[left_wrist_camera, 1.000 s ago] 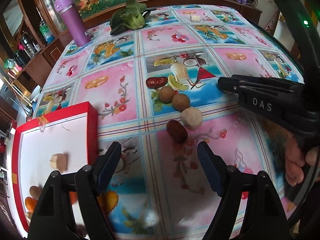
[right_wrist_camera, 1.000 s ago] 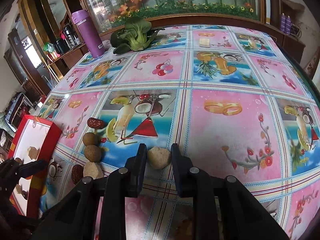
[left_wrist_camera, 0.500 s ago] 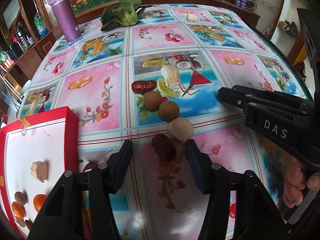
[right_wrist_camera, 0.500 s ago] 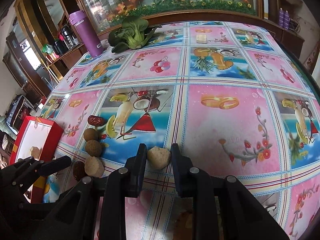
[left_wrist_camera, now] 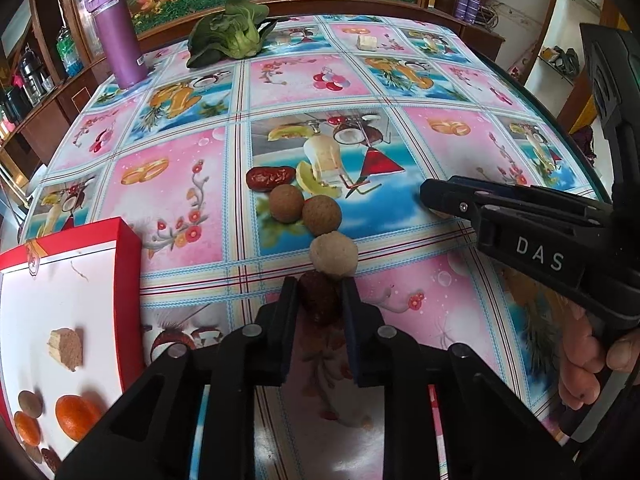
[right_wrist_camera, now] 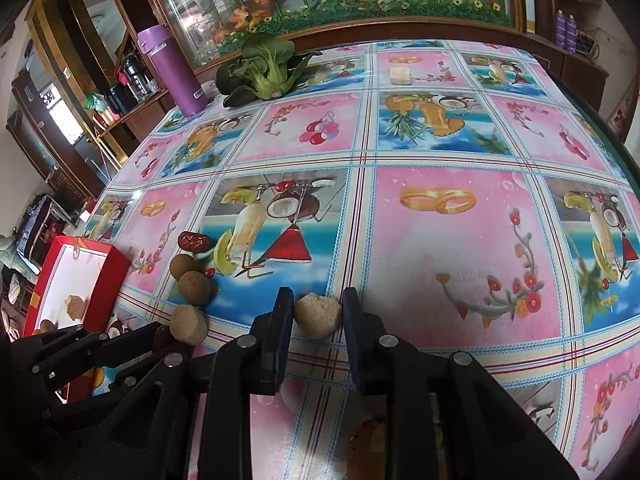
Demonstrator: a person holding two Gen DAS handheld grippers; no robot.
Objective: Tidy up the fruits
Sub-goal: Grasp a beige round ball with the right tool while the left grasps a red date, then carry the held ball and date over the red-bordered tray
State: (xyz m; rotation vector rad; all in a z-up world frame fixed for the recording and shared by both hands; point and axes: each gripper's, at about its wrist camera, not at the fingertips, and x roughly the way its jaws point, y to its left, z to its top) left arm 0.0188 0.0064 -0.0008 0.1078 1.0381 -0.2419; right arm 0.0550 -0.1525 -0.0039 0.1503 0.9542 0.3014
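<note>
My left gripper [left_wrist_camera: 320, 292] is shut on a dark red date [left_wrist_camera: 320, 300] lying on the tablecloth. Just beyond it a row runs away from me: a pale round fruit [left_wrist_camera: 333, 255], two brown longans [left_wrist_camera: 321, 215] [left_wrist_camera: 285, 203], and another red date [left_wrist_camera: 270, 178]. My right gripper [right_wrist_camera: 316, 306] holds a pale beige fruit [right_wrist_camera: 318, 316] between its fingers; in the left wrist view that gripper [left_wrist_camera: 434, 200] comes in from the right. A red box [left_wrist_camera: 129, 276] with a white inside stands at left and holds a beige chunk [left_wrist_camera: 66, 349], oranges [left_wrist_camera: 76, 417] and small fruits.
A purple bottle [left_wrist_camera: 116, 32] and a green bok choy [left_wrist_camera: 232, 36] stand at the table's far side, a small pale cube [left_wrist_camera: 367, 42] farther right. A person's hand [left_wrist_camera: 584, 356] grips the right tool. The table edge curves along the right.
My left gripper moved forward over the dark date and closed on it. The right gripper kept its hold on the pale fruit with little motion.
</note>
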